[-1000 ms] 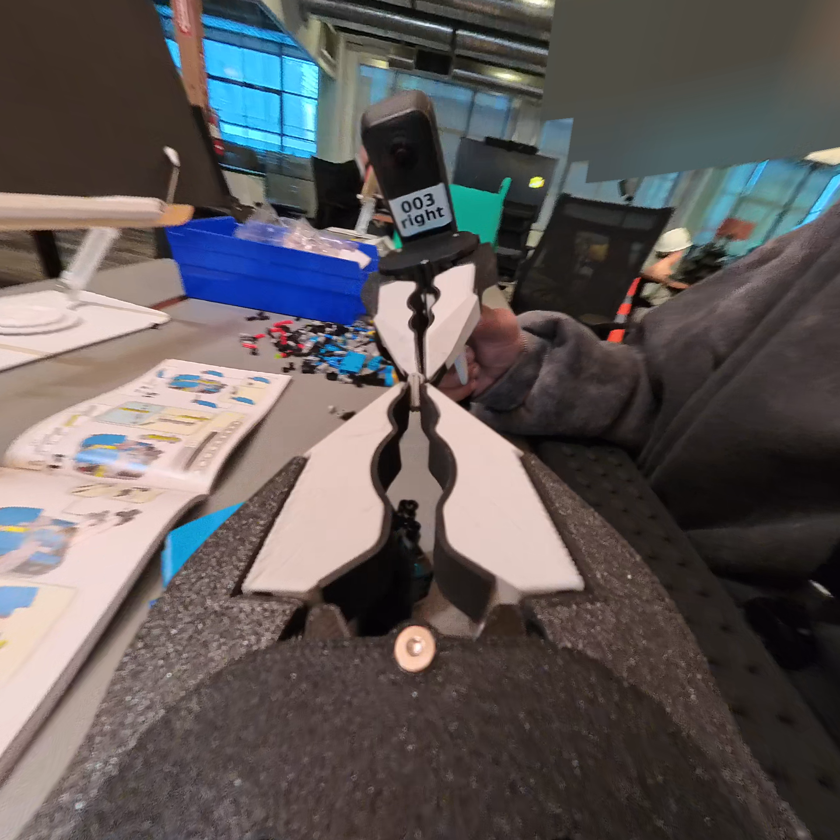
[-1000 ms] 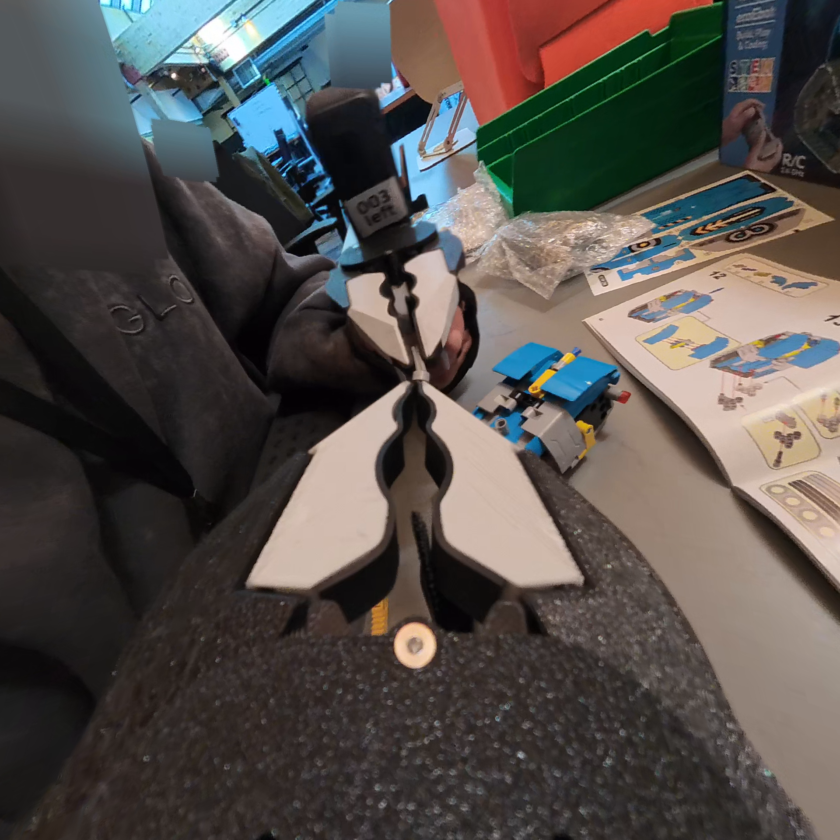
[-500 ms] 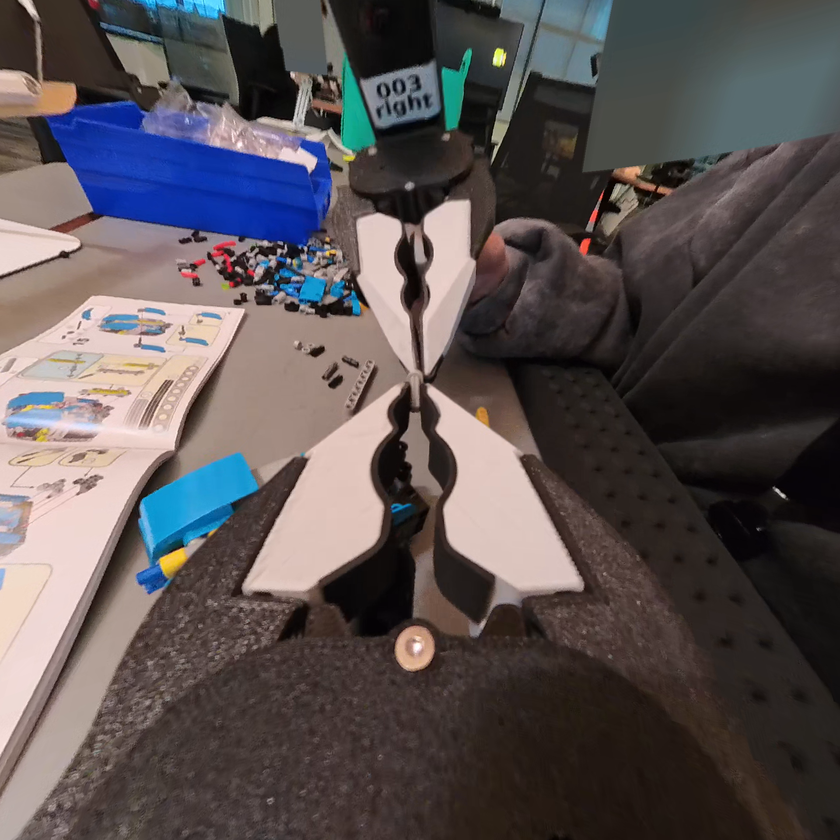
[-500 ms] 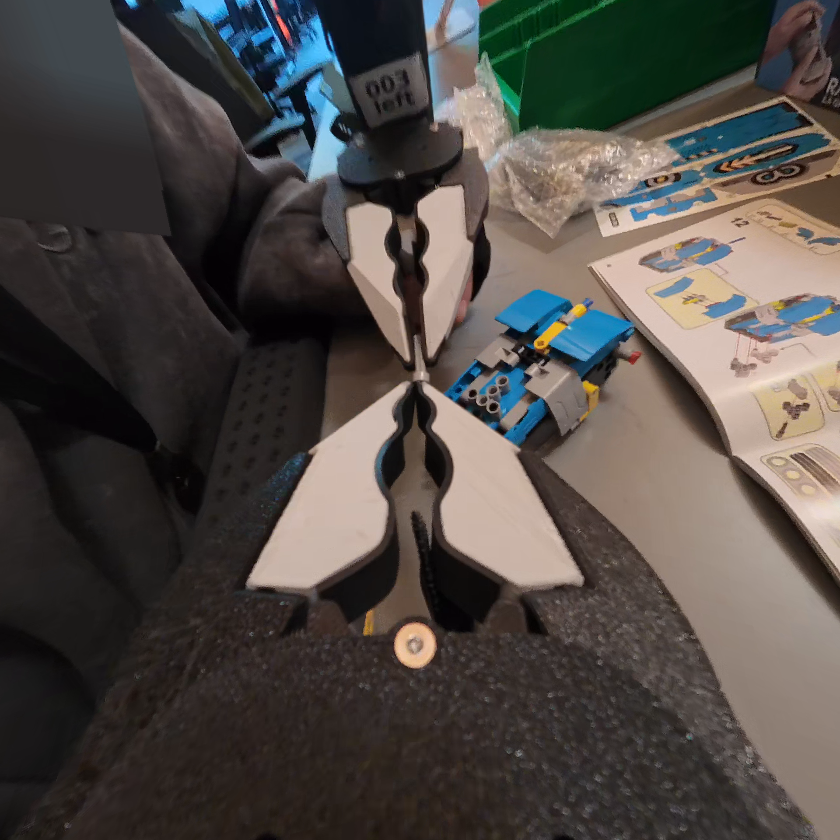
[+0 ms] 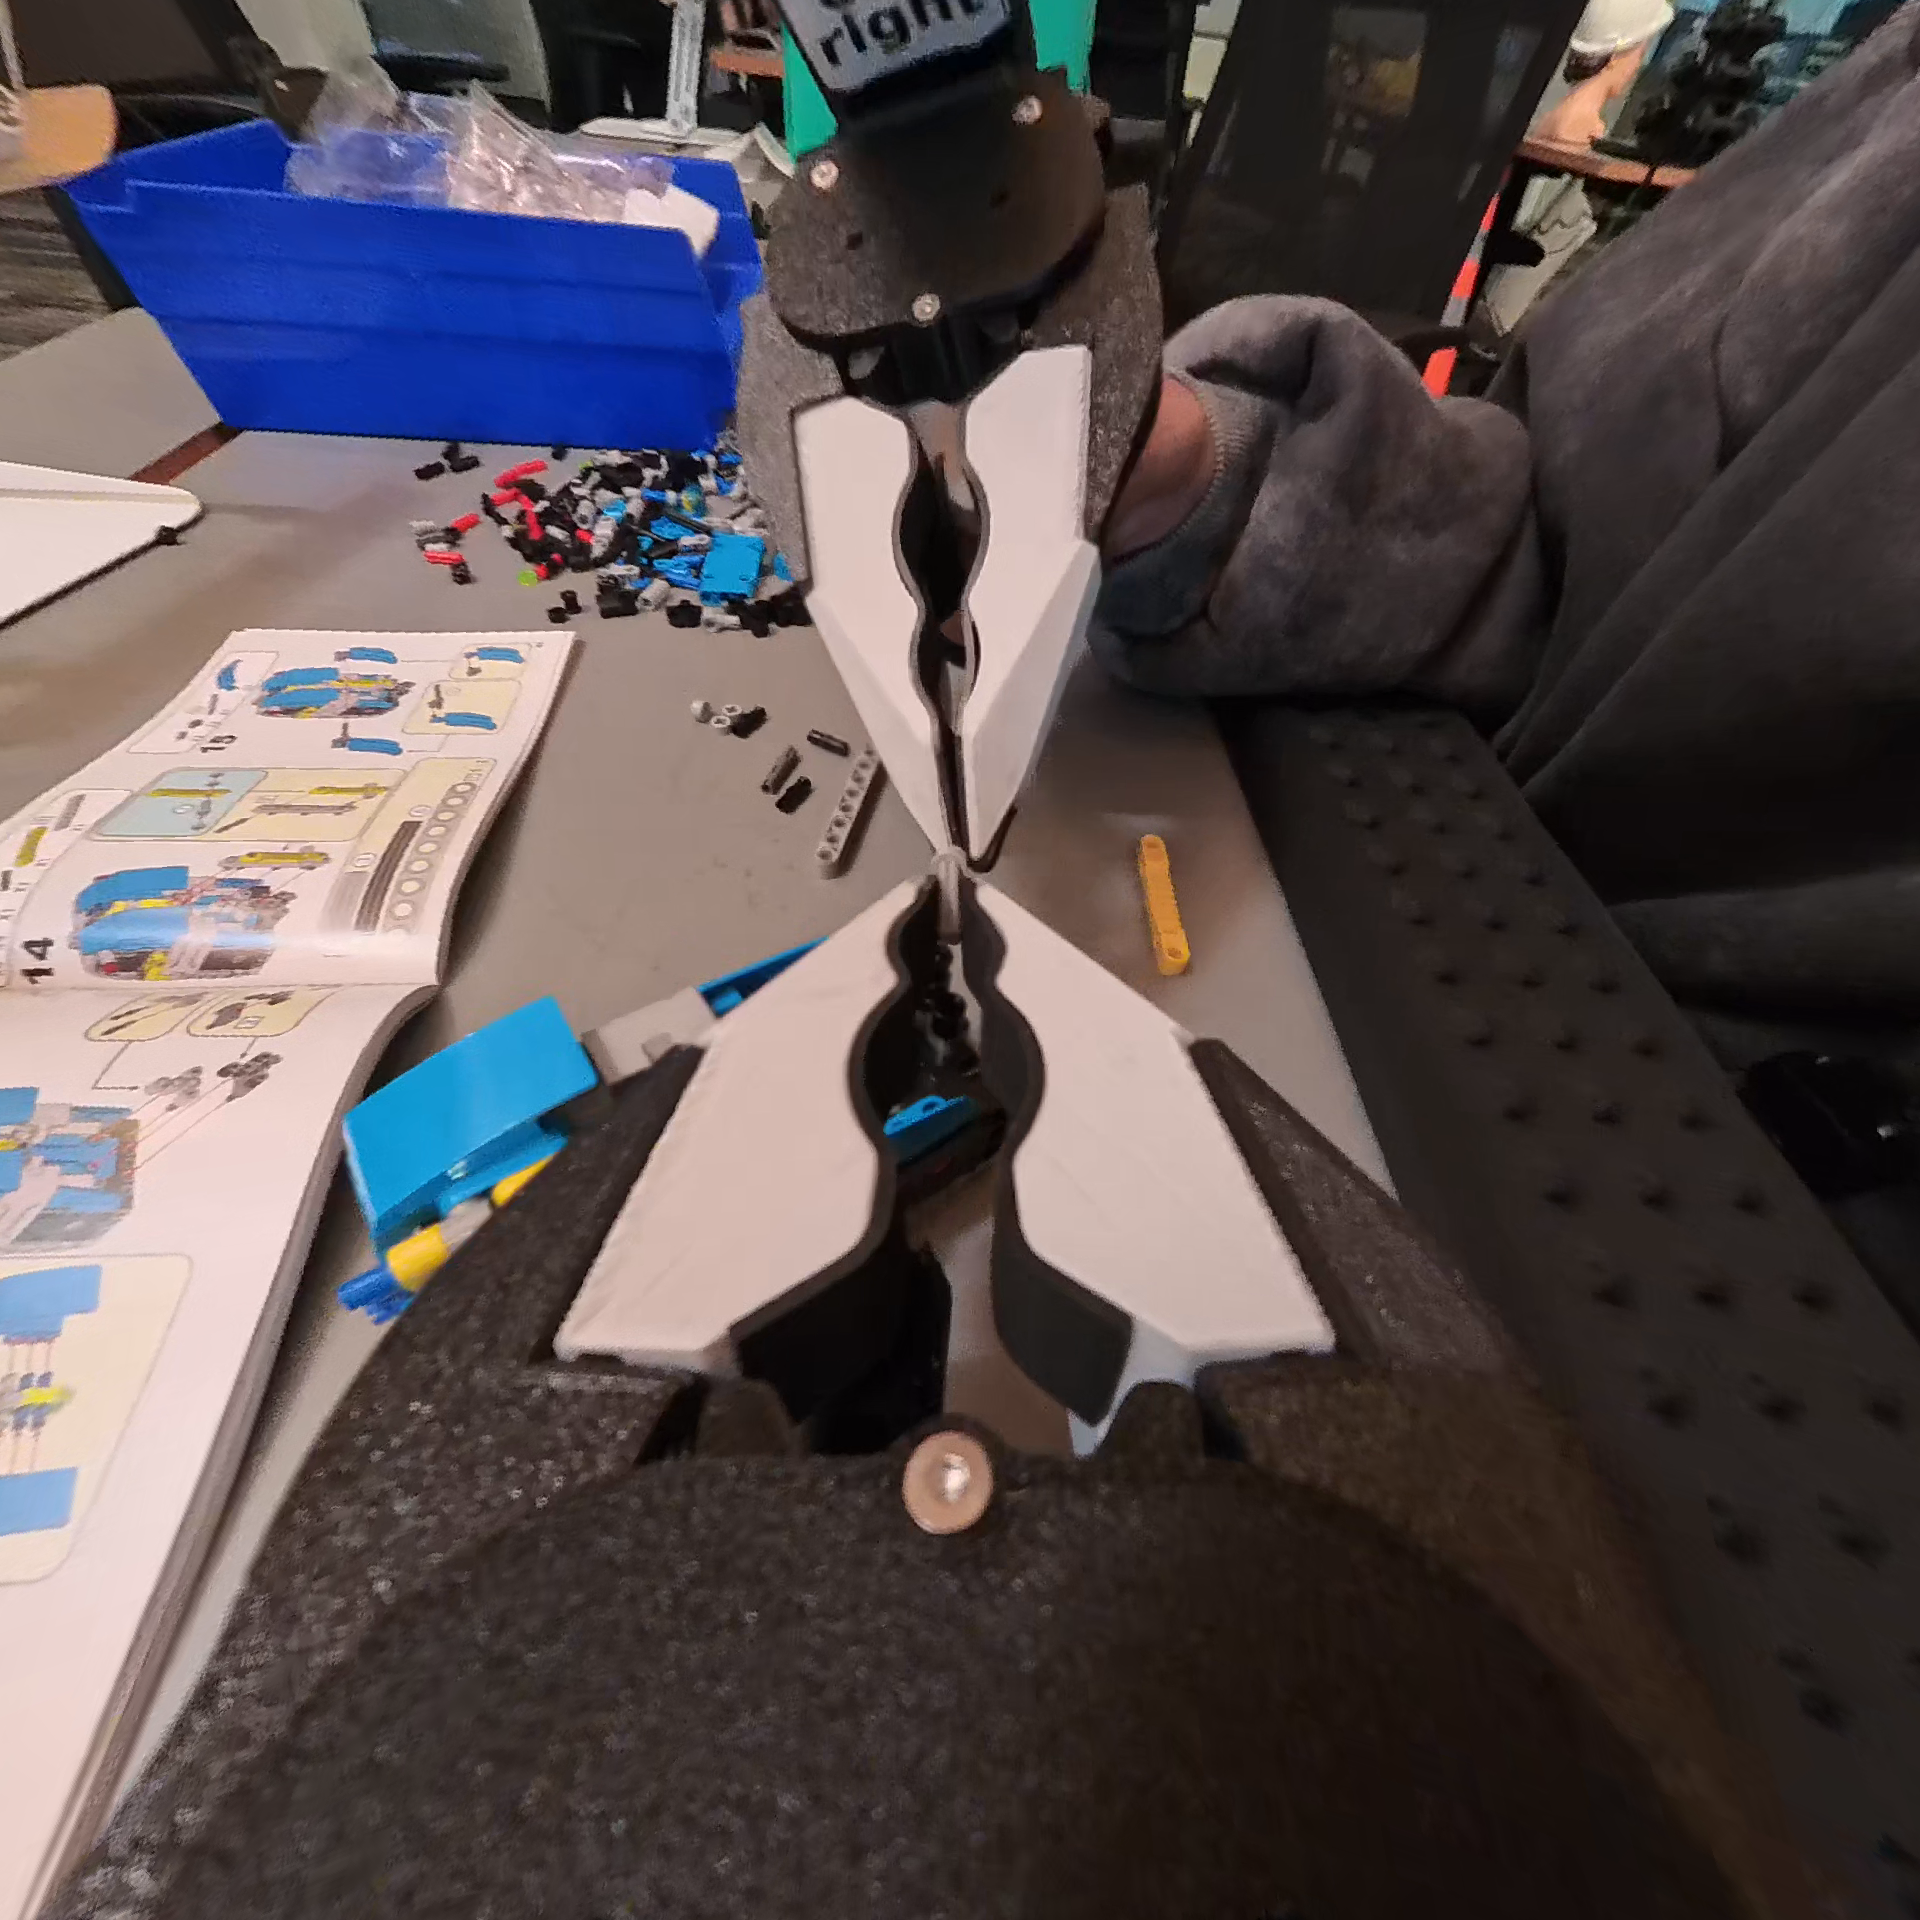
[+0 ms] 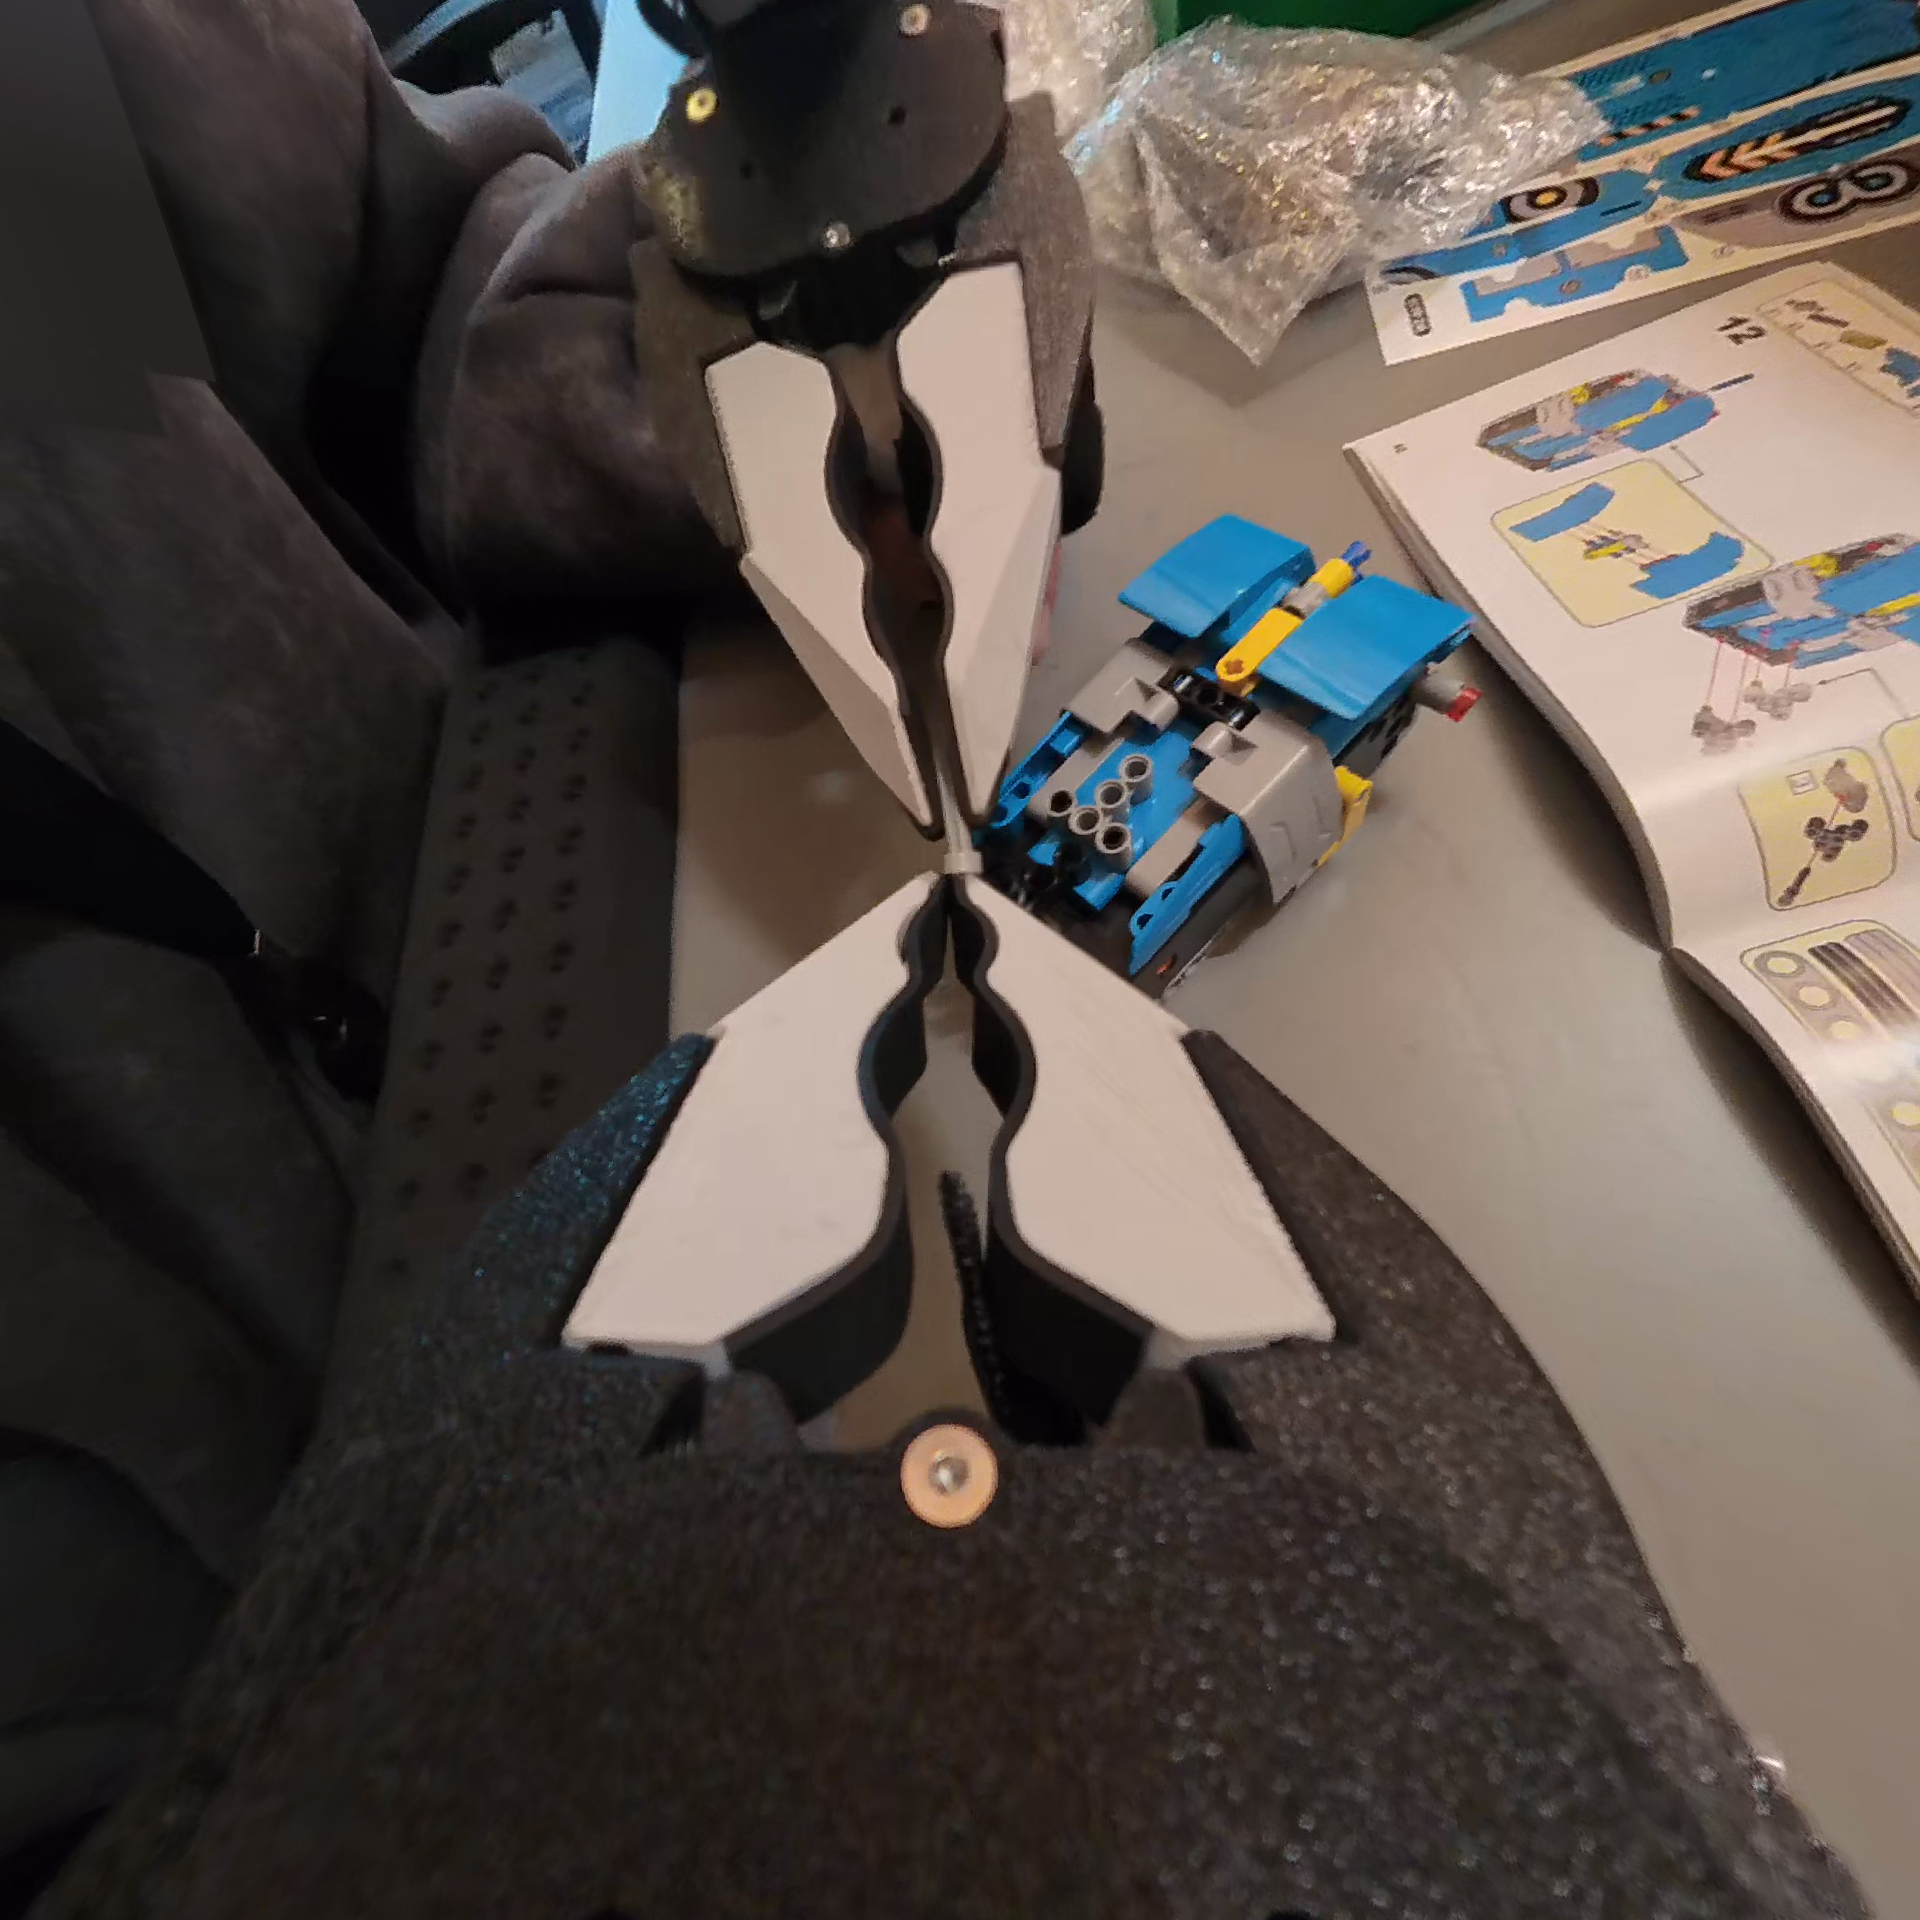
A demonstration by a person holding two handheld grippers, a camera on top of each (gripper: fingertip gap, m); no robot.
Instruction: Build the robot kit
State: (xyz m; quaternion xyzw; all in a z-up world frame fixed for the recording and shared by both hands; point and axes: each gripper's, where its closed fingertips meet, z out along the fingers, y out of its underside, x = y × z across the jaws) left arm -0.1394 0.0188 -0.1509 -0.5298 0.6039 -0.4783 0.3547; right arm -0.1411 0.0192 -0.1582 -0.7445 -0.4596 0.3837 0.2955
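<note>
Tip to tip: my left gripper [image 5: 953, 883] and right gripper [image 6: 948, 881], fingers together, both clamp one small light-grey pin [image 6: 957, 854]. Blue toy car [image 6: 1226, 748] sits just beside, on the desk [image 6: 1403, 1091].

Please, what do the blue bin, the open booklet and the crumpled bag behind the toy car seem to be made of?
Blue bin: probably rigid moulded plastic with a matte finish, going by its even colour and stepped walls. Booklet: printed paper, slightly glossy; its pages curve at the fold. Bag: thin clear plastic film, judging by its shiny wrinkles.
</note>
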